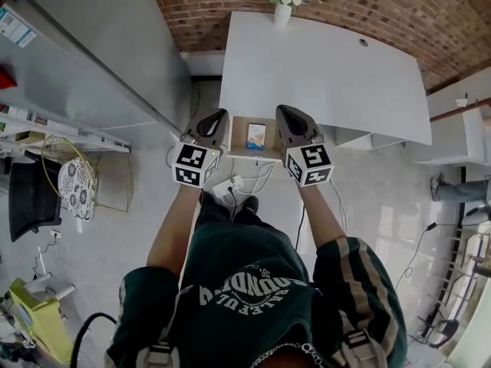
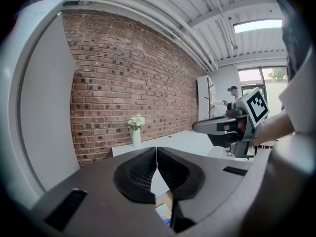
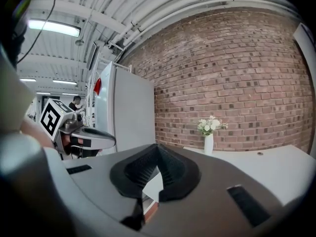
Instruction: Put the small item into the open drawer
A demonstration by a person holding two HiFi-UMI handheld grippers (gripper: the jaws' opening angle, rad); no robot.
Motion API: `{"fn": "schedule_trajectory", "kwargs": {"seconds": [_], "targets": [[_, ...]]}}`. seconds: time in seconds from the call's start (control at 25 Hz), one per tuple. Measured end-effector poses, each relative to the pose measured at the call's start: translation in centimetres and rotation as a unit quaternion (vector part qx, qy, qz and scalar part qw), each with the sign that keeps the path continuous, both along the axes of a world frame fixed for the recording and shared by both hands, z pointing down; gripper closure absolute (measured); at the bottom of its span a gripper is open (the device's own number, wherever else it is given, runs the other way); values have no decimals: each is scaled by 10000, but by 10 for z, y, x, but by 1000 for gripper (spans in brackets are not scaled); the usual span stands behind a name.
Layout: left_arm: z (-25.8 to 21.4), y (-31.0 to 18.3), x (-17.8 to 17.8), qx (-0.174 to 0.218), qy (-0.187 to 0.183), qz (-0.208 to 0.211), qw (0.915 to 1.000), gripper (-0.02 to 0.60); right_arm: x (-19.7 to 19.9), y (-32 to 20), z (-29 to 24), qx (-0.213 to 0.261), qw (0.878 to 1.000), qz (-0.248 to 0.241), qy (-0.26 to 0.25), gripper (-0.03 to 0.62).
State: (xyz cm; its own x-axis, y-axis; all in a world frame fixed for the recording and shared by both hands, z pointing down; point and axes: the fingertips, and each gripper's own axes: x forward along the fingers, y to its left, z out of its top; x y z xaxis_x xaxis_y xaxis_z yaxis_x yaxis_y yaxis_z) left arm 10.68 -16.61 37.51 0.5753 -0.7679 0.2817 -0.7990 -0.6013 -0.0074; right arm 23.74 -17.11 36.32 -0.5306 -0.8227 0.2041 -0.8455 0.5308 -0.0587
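Head view: drawer [image 1: 239,153] is pulled out from under the white desk [image 1: 322,67]. The small item [image 1: 256,136] is already inside it, long side running away from the person. The left gripper [image 1: 217,119] and right gripper [image 1: 287,118] flank the drawer, so the item lies between them and lower, about equally near both. Neither touches it.

Left gripper view: left gripper [image 2: 156,156] has its jaws together with nothing in them. Item [image 2: 163,215] shows just below the tips, to the right of the jaw line. Right gripper [image 2: 223,127] is alongside, well clear.

Right gripper view: right gripper [image 3: 158,154] has its jaws together, empty. Only a drawer edge [image 3: 150,207] shows under the tips; the item isn't visible. Left gripper [image 3: 94,137] is off to the side.

Judgement: the placement looks done, and both tools are above the drawer.
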Motion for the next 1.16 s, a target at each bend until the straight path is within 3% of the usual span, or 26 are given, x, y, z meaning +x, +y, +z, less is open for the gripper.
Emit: {"fn": "schedule_trajectory", "kwargs": {"seconds": [1.16], "targets": [[-6, 36, 34, -23, 22, 227, 9997, 565, 37, 32, -28, 159, 9996, 245, 20, 569]]}}
